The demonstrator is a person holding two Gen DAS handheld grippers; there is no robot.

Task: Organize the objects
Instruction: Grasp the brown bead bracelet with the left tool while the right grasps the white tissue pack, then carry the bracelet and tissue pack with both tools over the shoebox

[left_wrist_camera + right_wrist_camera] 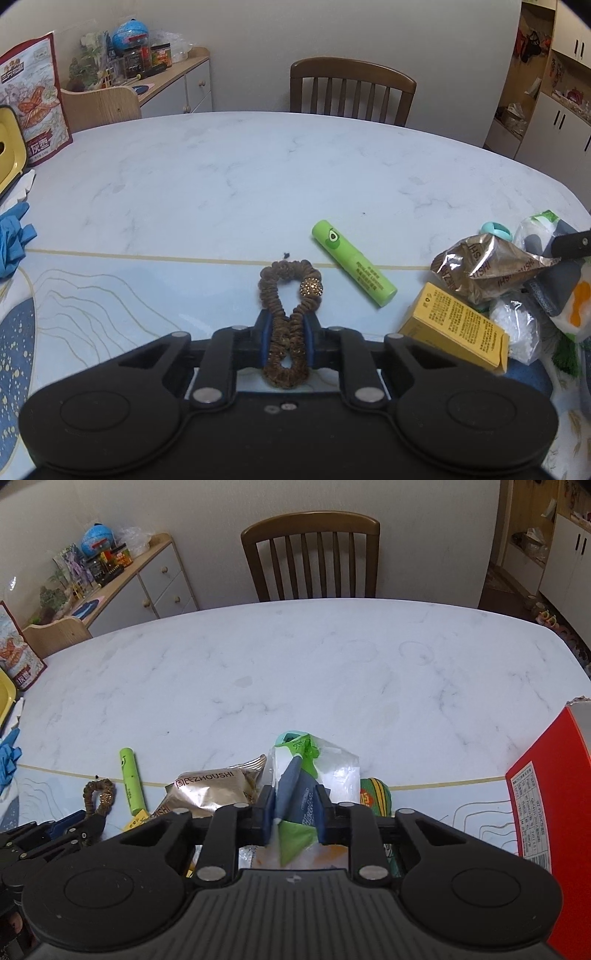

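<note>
My left gripper is shut on a brown hair scrunchie with a gold bead, which is pinched into a figure eight on the pale blue mat. Just right of it lies a green lip balm tube. Further right sit a crumpled gold snack packet, a yellow carton and a small bag of white crystals. My right gripper is shut on a clear plastic packet with green and dark blue print. Beside it are the gold packet, the lip balm and the scrunchie.
A white marble table stretches ahead, with a wooden chair behind it. Blue gloves, a yellow tray and a printed bag stand at the left edge. A red box rises at the right. A sideboard stands back left.
</note>
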